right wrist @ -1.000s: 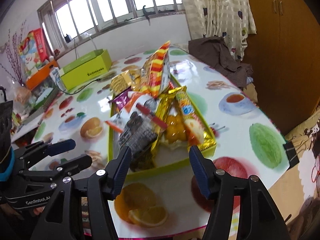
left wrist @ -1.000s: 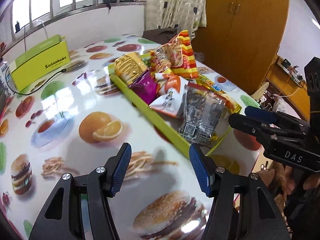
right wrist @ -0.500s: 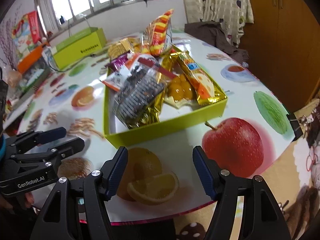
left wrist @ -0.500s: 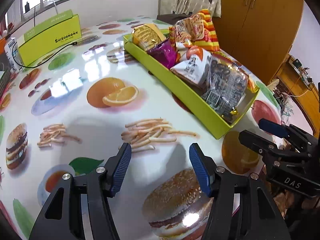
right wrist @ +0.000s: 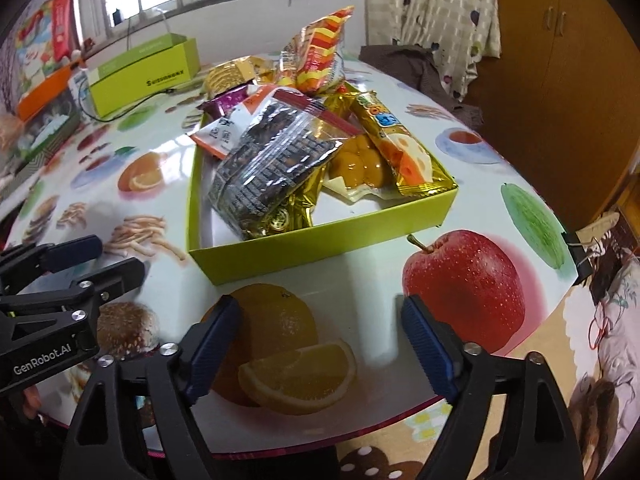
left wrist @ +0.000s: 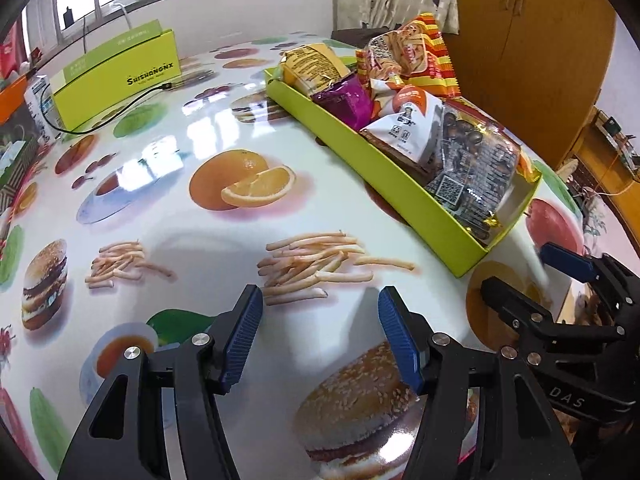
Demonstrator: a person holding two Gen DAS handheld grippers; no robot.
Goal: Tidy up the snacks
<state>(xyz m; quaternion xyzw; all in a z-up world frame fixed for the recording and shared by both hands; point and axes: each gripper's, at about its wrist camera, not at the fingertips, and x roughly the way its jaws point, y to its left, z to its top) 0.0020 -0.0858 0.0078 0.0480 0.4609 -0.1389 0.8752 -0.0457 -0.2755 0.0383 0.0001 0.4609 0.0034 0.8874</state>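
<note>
A lime-green tray [right wrist: 316,246] on the fruit-print table holds several snack packs: a clear bag of dark snacks [right wrist: 268,164], a gold cheese-print pack [right wrist: 392,148], a red-and-yellow striped bag [right wrist: 316,56] and a purple pack [left wrist: 340,100]. The tray also shows in the left wrist view [left wrist: 400,192]. My left gripper [left wrist: 320,336] is open and empty, low over the table, left of the tray. My right gripper [right wrist: 320,344] is open and empty, near the table's front edge, short of the tray.
A lime-green box [left wrist: 116,76] with a black cable [left wrist: 120,108] stands at the back left. Boxes and packets [right wrist: 44,80] crowd the far left edge. A brown cloth [right wrist: 416,68] lies at the back. A wooden wardrobe [right wrist: 560,40] stands to the right.
Both grippers have drawn back from the tray toward the table's near edge and dropped lower. Both stay open and empty. The snacks have not moved.
</note>
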